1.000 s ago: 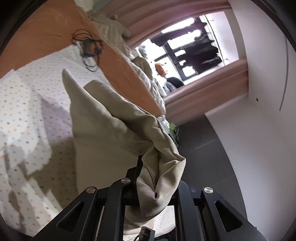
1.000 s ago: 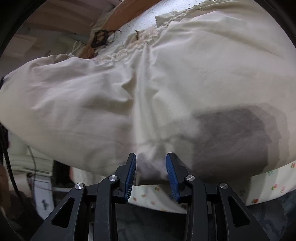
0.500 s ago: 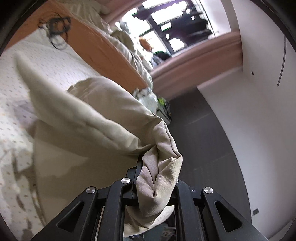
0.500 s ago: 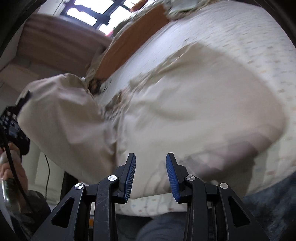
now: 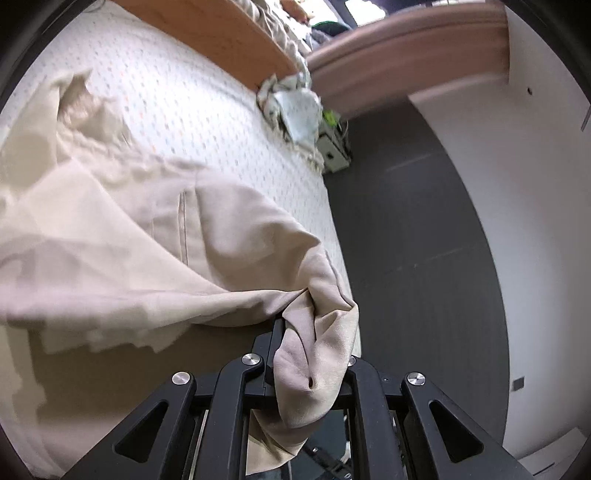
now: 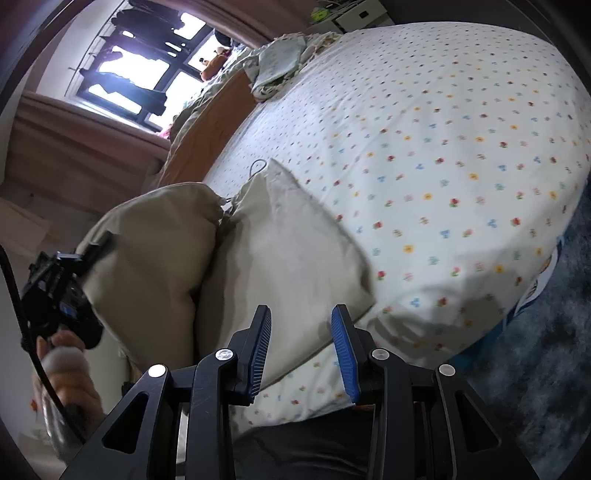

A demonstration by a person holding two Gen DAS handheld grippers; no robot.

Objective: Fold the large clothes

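A large beige garment [image 5: 155, 243] lies spread on the flower-print bed sheet [image 5: 207, 107]. My left gripper [image 5: 312, 354] is shut on a bunched corner of the garment near the bed's edge. In the right wrist view the garment [image 6: 280, 243] drapes over the near left of the bed, one part lifted by the left gripper [image 6: 59, 295] at far left. My right gripper [image 6: 301, 350] is open and empty, its blue pads [image 6: 341, 350] just above the garment's near edge.
An orange headboard [image 5: 218, 33] runs along the far side of the bed. A crumpled pale cloth [image 5: 295, 107] lies at the bed's corner. Dark floor [image 5: 417, 258] and a white wall [image 5: 524, 206] are to the right. A window [image 6: 136, 70] shows in the right wrist view.
My right gripper let go of the garment and pulled back, now open over its edge. My left gripper carried its corner across and down, so the garment lies spread wider on the bed.
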